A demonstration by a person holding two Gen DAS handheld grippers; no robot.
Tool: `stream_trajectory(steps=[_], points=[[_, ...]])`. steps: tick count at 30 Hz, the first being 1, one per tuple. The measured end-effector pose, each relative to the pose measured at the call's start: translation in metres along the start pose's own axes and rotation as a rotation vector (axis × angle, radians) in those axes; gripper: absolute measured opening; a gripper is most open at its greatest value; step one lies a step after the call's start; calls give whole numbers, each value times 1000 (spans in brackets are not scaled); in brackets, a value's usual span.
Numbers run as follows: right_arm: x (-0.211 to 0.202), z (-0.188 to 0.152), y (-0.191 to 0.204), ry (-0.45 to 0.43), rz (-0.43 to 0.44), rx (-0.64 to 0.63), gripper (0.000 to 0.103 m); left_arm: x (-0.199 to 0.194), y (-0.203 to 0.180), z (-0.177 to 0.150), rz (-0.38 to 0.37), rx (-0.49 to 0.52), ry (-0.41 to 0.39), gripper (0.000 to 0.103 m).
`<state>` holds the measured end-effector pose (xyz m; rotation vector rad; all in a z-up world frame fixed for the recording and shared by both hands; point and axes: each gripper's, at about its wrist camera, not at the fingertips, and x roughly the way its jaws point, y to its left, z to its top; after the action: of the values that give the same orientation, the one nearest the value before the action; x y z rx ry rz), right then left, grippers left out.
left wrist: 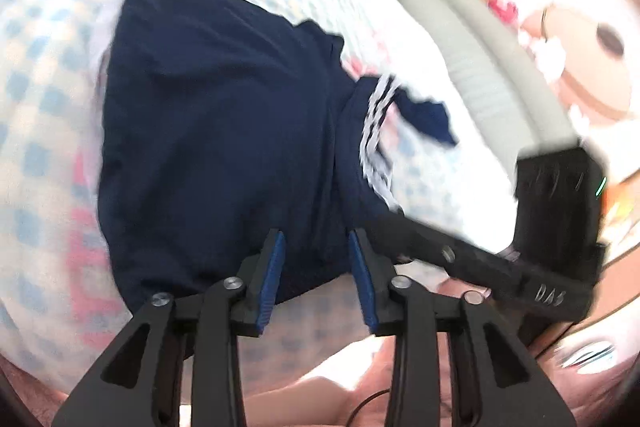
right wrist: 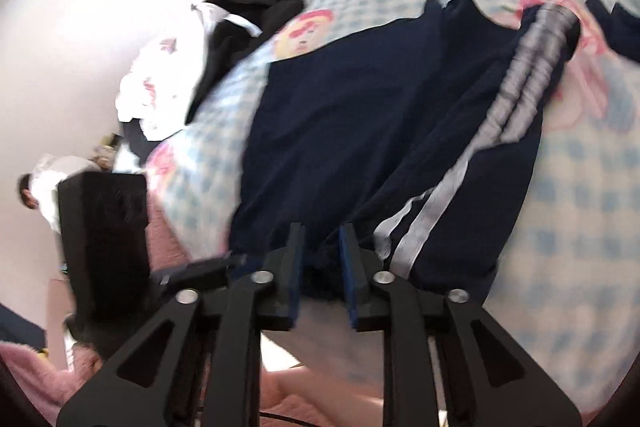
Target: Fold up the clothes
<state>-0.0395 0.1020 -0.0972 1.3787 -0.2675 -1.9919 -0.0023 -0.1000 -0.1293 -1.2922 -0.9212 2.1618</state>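
The navy track garment with white side stripes (left wrist: pixel 224 131) lies spread on the checked cartoon-print bedsheet (left wrist: pixel 44 107), filling the middle of both views, its near hem at 6 o'clock by the fingertips. It looks roughly laid out, perhaps doubled once, still rumpled at the striped edge around 2 o'clock, so by my reading the folding is early or midway. A heap of dark and white clothes (right wrist: pixel 240 23) waits at 10 o'clock in the right wrist view, apparently unfolded.

The left gripper (left wrist: pixel 316 243) has its fingers partly apart, the navy hem between the blue pads with a clear gap either side: released. The right gripper (right wrist: pixel 322 239) stands narrower, cloth between its pads; whether they pinch it is lost in blur, so I cannot tell
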Motion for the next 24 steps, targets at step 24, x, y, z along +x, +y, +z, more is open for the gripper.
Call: stream_trajectory(steps=[24], points=[[-20, -31, -43, 9, -220, 71, 41, 71, -85, 35, -107, 177, 162, 27]])
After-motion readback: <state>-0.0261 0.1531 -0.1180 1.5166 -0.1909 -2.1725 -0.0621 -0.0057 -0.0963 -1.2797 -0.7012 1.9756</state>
